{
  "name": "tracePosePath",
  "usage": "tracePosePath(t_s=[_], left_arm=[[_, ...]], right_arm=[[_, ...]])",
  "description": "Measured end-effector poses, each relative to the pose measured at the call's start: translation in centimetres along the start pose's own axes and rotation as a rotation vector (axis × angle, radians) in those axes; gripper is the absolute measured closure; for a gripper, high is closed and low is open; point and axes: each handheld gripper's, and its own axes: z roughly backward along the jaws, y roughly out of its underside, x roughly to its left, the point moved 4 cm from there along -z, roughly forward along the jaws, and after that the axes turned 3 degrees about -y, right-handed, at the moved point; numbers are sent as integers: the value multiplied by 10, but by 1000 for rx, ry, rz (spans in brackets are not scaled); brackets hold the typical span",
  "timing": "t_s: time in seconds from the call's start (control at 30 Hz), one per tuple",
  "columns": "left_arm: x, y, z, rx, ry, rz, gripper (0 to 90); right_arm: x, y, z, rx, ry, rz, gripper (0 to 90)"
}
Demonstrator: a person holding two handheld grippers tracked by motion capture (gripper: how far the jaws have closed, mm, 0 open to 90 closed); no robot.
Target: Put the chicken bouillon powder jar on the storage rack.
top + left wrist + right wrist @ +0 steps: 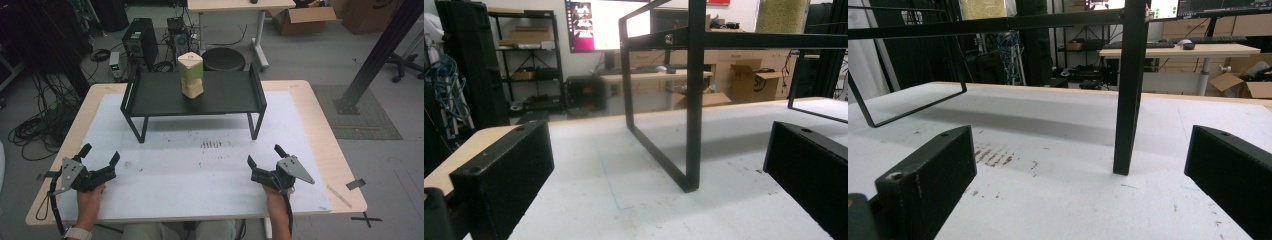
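Observation:
A black metal stand [225, 94] with a tray top rests on the white mat at the table's far middle. On the tray sits a yellow-green and tan sponge-like block [191, 75], upright. My left gripper [100, 156] lies low at the near left, open, with nothing between its jaws; the stand's left leg [694, 125] rises ahead of it. At the near right my right gripper [263, 155] is open and empty, facing the stand's right leg [1128, 100]. The block's base [781, 15] shows above the tray [774, 40] in the left gripper view.
The white mat [200, 170] covers most of the wooden table [325, 130]; brown stains [211, 144] mark its middle. Beyond the table stand a computer tower [140, 42], cables, a second desk [240, 6] and cardboard boxes [300, 19]. A black post [375, 55] rises at right.

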Motion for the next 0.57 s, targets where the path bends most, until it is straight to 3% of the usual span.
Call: tracePosePath(t_s=[0.3, 0.57], left_arm=[[0, 0, 0, 0, 0, 0, 3], [0, 0, 0, -1, 0, 0, 2]], right_arm=[[-1, 3, 3, -22, 8, 3, 0], [3, 4, 7, -69, 23, 44, 3]])
